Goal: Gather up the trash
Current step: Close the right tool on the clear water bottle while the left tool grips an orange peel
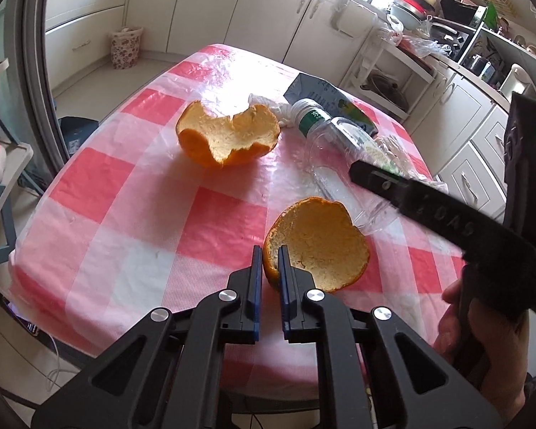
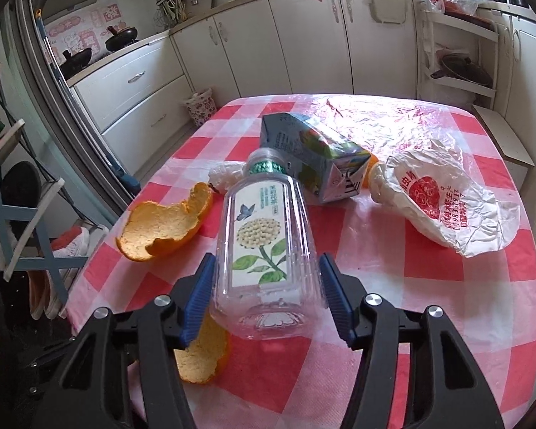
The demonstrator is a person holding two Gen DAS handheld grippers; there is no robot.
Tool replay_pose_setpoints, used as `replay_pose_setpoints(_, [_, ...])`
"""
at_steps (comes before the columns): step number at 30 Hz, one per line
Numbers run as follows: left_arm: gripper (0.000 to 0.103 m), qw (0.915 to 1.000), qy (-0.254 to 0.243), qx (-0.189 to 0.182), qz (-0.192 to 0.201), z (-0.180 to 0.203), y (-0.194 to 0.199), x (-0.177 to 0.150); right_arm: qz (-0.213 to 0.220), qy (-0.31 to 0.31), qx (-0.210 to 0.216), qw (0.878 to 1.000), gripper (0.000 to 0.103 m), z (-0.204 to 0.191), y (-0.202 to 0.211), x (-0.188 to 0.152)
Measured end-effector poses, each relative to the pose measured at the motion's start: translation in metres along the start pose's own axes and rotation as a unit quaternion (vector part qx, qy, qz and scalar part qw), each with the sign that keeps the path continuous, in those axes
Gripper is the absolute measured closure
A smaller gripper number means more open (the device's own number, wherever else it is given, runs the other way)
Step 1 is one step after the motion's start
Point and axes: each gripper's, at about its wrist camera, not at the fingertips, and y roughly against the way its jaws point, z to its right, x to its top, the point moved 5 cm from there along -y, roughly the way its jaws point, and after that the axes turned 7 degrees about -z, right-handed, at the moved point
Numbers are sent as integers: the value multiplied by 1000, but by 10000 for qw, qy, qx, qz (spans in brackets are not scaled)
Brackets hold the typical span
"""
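Kitchen: cream cabinets [image 2: 303, 35], floral bin [image 2: 201, 106] on floor at 10 o'clock. Table, red-white check cloth [image 2: 428, 307].
Left gripper [image 1: 269, 255]: fingers clamped on near orange peel [image 1: 318, 243] rim.
Right gripper [image 2: 266, 268]: pads flanking clear bottle [image 2: 264, 246], contact uncertain.
Carton [image 2: 311, 153], printed bag [image 2: 446, 200] at 1 o'clock; far peel [image 2: 164, 225] at 10.

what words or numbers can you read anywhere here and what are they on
"DAS": raised letters on a finger of the right tongs
plastic bottle label: Chinese characters, too small to read
plastic bag: red Chinese print and a row of digits, crumpled and turned, not surely readable
carton: fine print, blurred
wall stickers: blurred
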Motion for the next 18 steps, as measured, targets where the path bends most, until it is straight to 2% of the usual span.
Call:
replay_pose_setpoints(6, [95, 10000, 27, -17, -5, -4, 10, -7, 61, 7, 216, 9997, 47, -4, 21, -6])
replay_pose_setpoints(18, [95, 9999, 28, -93, -55, -2, 21, -18, 158, 363, 137, 9991, 47, -11, 60, -25])
